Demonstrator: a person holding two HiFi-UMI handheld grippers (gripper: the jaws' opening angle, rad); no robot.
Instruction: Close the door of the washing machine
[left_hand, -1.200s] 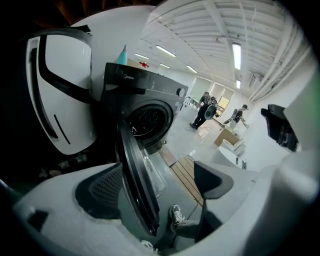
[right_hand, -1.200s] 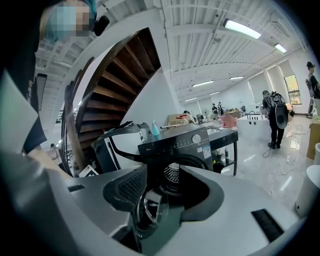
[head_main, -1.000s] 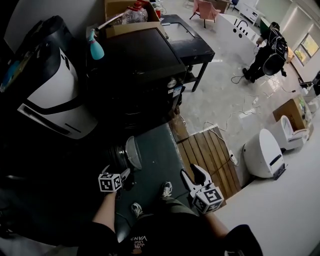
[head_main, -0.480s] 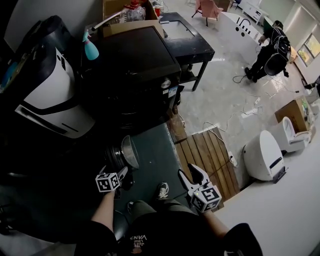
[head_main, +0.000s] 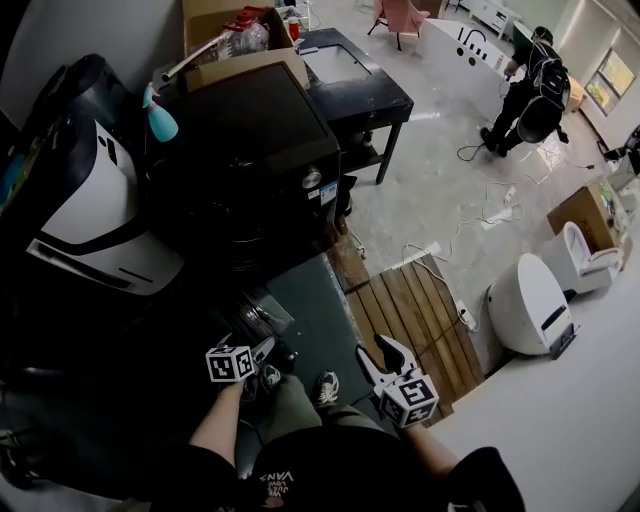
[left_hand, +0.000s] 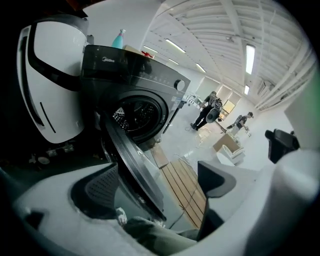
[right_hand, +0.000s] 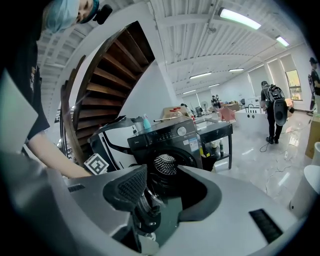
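The black front-loading washing machine (head_main: 260, 140) stands ahead of me, its round door (head_main: 262, 312) swung out toward me. In the left gripper view the door (left_hand: 132, 170) stands edge-on in front of the dark drum opening (left_hand: 137, 112). My left gripper (head_main: 262, 350) is open just beside the door's outer edge; whether it touches the door I cannot tell. Its wide-apart jaws (left_hand: 157, 185) frame the door. My right gripper (head_main: 385, 352) hovers open to the right, over the mat, holding nothing. From it the machine (right_hand: 170, 135) and door (right_hand: 147, 212) show between the pads.
A white appliance (head_main: 90, 200) stands left of the machine. A spray bottle (head_main: 160, 118) and a cardboard box (head_main: 235, 40) sit on top. A black table (head_main: 355, 85) is to its right, a wooden pallet (head_main: 410, 310) and a white unit (head_main: 530, 300) on the floor. A person (head_main: 530, 85) stands far off.
My left gripper has shifted right along the door's edge, and the door now looks turned more edge-on. The right gripper has dropped slightly. The head view has shifted.
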